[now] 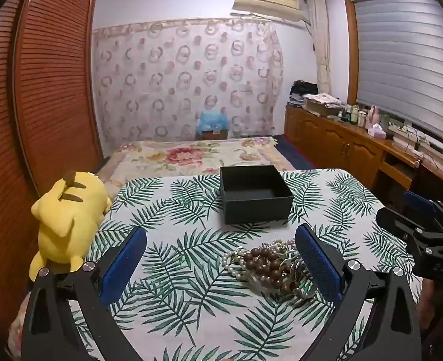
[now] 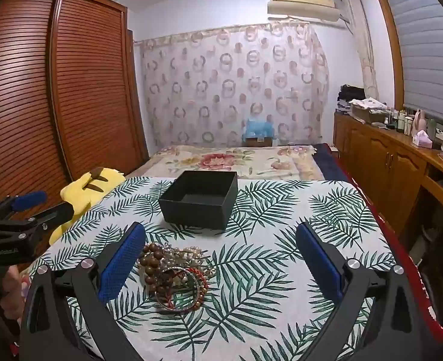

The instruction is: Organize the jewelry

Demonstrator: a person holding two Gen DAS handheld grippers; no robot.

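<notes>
A pile of jewelry point(image 1: 271, 266) with brown wooden beads, white pearls and metal bangles lies on the leaf-print tablecloth point(image 1: 191, 270). It also shows in the right wrist view point(image 2: 175, 273). An open, empty dark box point(image 1: 254, 194) stands beyond it, seen too in the right wrist view point(image 2: 200, 200). My left gripper point(image 1: 221, 258) is open and empty above the table, with the pile just inside its right finger. My right gripper point(image 2: 221, 258) is open and empty, with the pile just inside its left finger. Each gripper shows at the edge of the other's view, the right one point(image 1: 426, 234) and the left one point(image 2: 13, 219).
A yellow plush toy point(image 1: 68, 219) lies at the table's left edge. A bed with a floral cover point(image 1: 197, 153) lies behind the table. A wooden wardrobe point(image 1: 41, 90) stands at the left. A wooden sideboard point(image 1: 357, 138) with bottles runs along the right under the window.
</notes>
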